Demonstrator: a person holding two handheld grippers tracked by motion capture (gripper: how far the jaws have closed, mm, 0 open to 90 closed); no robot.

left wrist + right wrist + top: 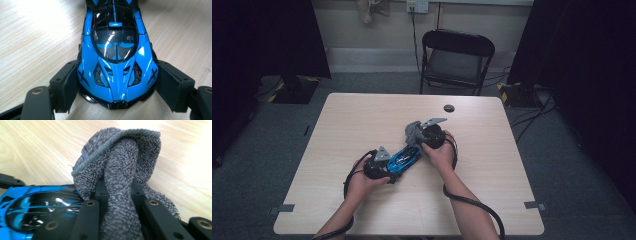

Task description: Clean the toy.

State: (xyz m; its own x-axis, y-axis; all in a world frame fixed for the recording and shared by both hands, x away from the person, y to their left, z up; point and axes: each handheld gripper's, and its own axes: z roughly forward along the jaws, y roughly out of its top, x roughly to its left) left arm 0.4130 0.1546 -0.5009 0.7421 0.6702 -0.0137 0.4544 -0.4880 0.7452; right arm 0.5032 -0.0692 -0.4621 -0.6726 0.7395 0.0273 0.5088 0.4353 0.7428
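where the table (362, 115) runs pale and bare toward its far edge, sits a blue toy car (404, 159) a little toward the near edge from the middle, lying slantwise, roughly midway between the left and right edges. clamped at its one end by the left gripper (388, 172), with the black pads pressed against both flanks of the blue nose (117, 75), wide apart only because of the car's width between them. seen close in the left gripper view as glossy blue bodywork with a dark glazed cabin (115, 42), wheels down on the wood. held from the near left side by the left hand (362, 182), cable trailing off toward the near edge.

gripped in the right gripper (416, 142), a grey terry cloth (120, 170), jaws drawn tight together on a bunched fold of it, the loose part flopping over the tips in a hood. resting against the car's other end, cloth touching the blue and black roof (37, 207) in the right gripper view. wrapped around that gripper's body, the right hand (439, 152), just right of the car.

farther off, near the far edge, a small dark round disc (449, 108) on the table, well apart from car and grippers. beyond the far edge, a black folding chair (457, 60) on the grey floor.
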